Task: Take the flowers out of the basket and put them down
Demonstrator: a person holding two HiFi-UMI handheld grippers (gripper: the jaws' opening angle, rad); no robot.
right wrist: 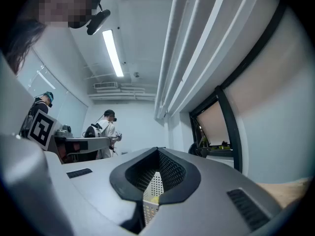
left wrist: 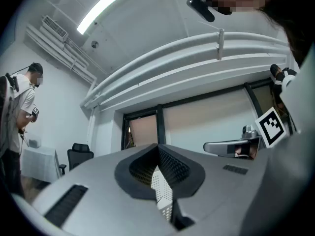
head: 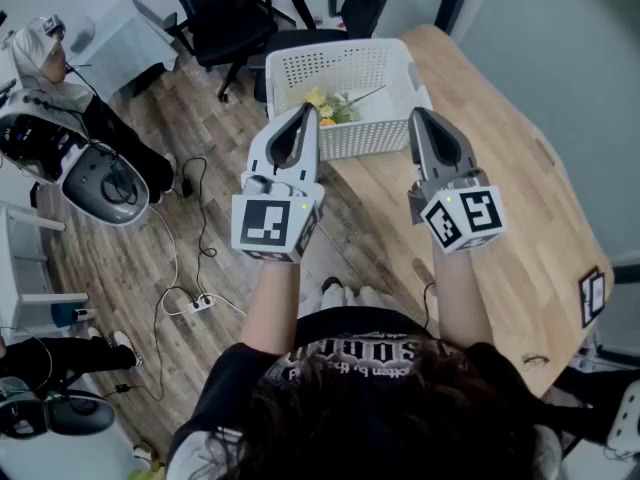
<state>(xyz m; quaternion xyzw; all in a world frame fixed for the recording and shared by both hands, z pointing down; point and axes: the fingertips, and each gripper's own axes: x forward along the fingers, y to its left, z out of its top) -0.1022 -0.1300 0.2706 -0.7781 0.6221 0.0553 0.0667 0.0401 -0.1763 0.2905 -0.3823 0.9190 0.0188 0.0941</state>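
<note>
Wood-plank flooring (head: 120, 268) fills the left half of the head view, and a pale wooden table (head: 520, 198) runs along the right. Black office chairs (head: 215, 13) stand at the far end of the room, with a person (head: 45, 63) seated at the far left beside white equipment.

A white perforated basket (head: 340, 68) sits on the near corner of the table, its long side facing the person who holds the grippers. The flowers (head: 328, 105), yellow blooms with green stems, lie inside the basket against its front wall, towards the left.

The left gripper (head: 305, 116) is raised in front of the basket, its tip overlapping the front rim just beside the flowers. Its jaws are pressed together with nothing between them. In its own view the left gripper (left wrist: 158, 146) shows its tips meeting, and a sliver of basket wall (left wrist: 162, 191) appears through the gap below them.

The right gripper (head: 418, 118) is held level with the left one, at the basket's right end. Its jaws are also pressed together and empty. The right gripper (right wrist: 158, 150) view shows a strip of basket (right wrist: 153, 183) and a speck of yellow below the tips.

Each gripper carries a marker cube (head: 272, 223) near the wrist. A white power strip (head: 200, 303) with trailing cables lies on the floor.
</note>
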